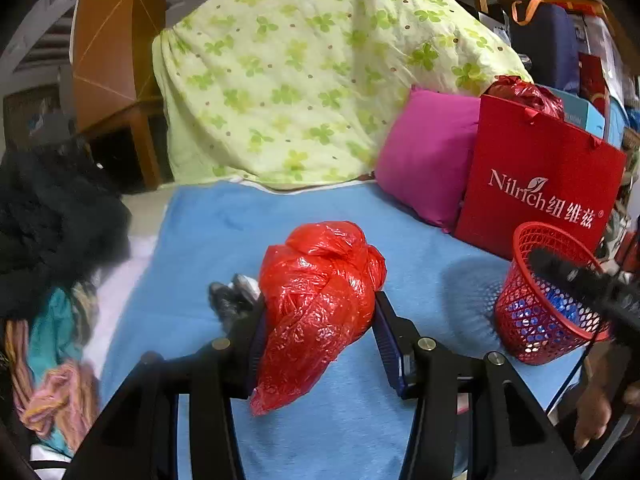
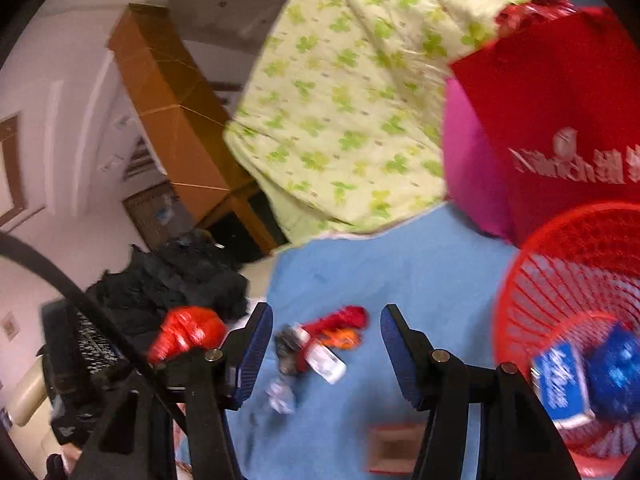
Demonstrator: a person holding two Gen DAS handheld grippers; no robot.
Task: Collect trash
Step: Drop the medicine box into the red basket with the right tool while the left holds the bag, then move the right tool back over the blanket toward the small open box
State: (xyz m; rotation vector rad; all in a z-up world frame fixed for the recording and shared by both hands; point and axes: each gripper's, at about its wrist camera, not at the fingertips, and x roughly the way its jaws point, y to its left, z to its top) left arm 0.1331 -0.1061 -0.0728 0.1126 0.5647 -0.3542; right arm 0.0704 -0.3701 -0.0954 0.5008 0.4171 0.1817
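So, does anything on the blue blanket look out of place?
Yes. Small trash pieces lie scattered loose on the blue blanket, outside the red mesh basket. The left gripper holds a crumpled red plastic bag.

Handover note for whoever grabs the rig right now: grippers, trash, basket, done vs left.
Left gripper: shut on the crumpled red plastic bag, carried above the blue blanket.
Right gripper: open, nothing between its fingers.
Red mesh basket: on the blanket's right side, in front of the red paper bag. Already holds a blue box and a blue wrapper.
Left to do: drop the red plastic bag into the basket, then pick up the small wrappers and the crumpled scrap lying on the blanket. A small reddish box lies near the blanket's close edge; too blurred to identify.
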